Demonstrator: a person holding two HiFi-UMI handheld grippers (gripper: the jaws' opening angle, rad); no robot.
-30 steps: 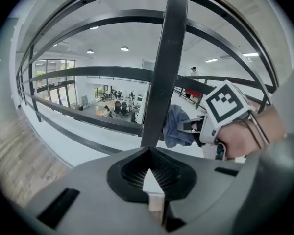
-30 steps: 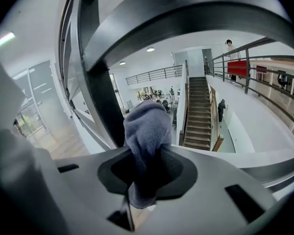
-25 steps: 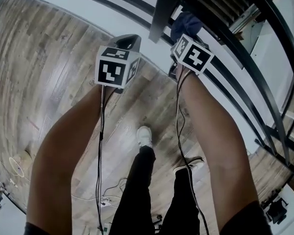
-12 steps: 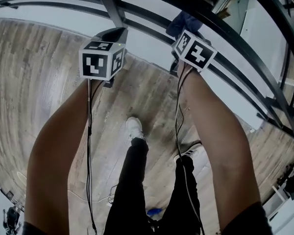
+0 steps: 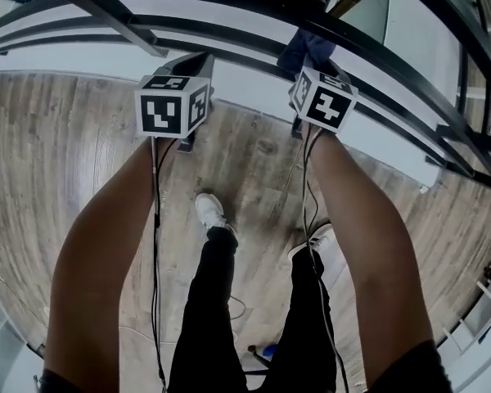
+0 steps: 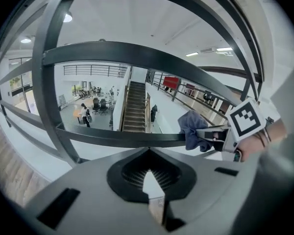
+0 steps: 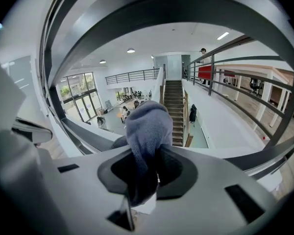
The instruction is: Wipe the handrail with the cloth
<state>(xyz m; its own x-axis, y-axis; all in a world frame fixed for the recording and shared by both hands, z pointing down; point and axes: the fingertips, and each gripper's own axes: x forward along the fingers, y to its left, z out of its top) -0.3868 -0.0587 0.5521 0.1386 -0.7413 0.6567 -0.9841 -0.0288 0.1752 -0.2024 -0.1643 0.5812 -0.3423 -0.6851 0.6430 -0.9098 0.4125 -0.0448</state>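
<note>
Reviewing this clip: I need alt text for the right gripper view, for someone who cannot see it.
The right gripper is shut on a bunched blue-grey cloth, which bulges up above the jaws. Dark railing bars curve across the frame close ahead, and beyond them lies a bright hall with a staircase.

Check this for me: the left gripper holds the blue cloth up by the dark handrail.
Not quite. It is the right gripper that holds the blue cloth up by the dark handrail; the right gripper view shows its jaws shut on the cloth. The left gripper has its jaws together with nothing between them.
</note>
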